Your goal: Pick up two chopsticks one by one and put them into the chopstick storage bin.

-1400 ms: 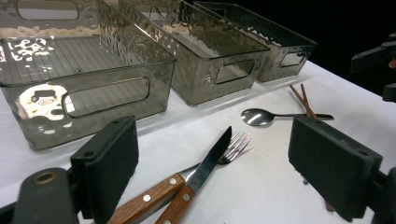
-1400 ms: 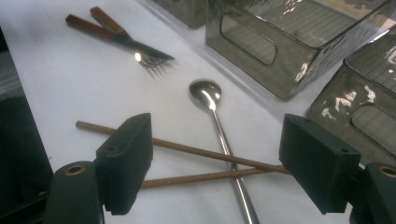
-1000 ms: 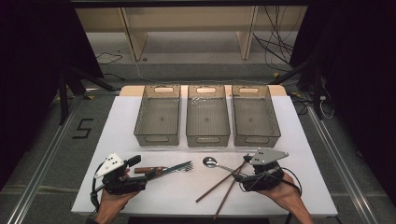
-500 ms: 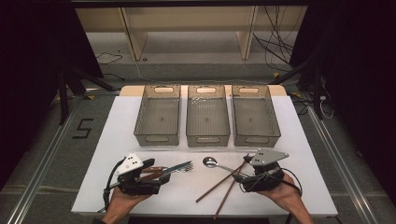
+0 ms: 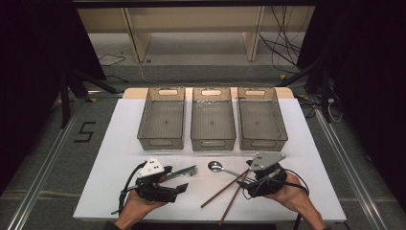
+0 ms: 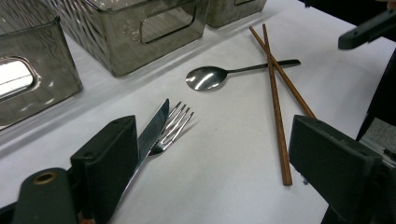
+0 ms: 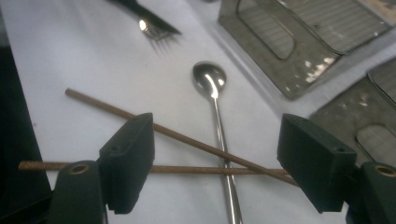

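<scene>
A knife point(image 6: 152, 133) and a fork point(image 6: 176, 122) lie side by side on the white table, the knife blade running along the inside of my left gripper's left jaw. My left gripper point(image 6: 212, 140) is open, its jaws spread wide over the table. From above, the left gripper point(image 5: 179, 185) sits just below the fork point(image 5: 186, 171). My open right gripper point(image 7: 217, 149) straddles two crossed wooden chopsticks point(image 7: 187, 140) and the handle of a metal spoon point(image 7: 210, 77). In the high view the right gripper point(image 5: 251, 178) is at the chopsticks' point(image 5: 225, 191) upper ends, right of the spoon point(image 5: 215, 166).
Three empty clear bins stand in a row across the table's far half: left bin point(image 5: 160, 142), middle bin point(image 5: 213, 143), right bin point(image 5: 263, 142). The table's front edge point(image 5: 191, 219) runs just below both hands. Shelving and cables are beyond the table.
My left gripper has moved right along the front of the table and now sits over the knife and fork handles. The right gripper has stayed still.
</scene>
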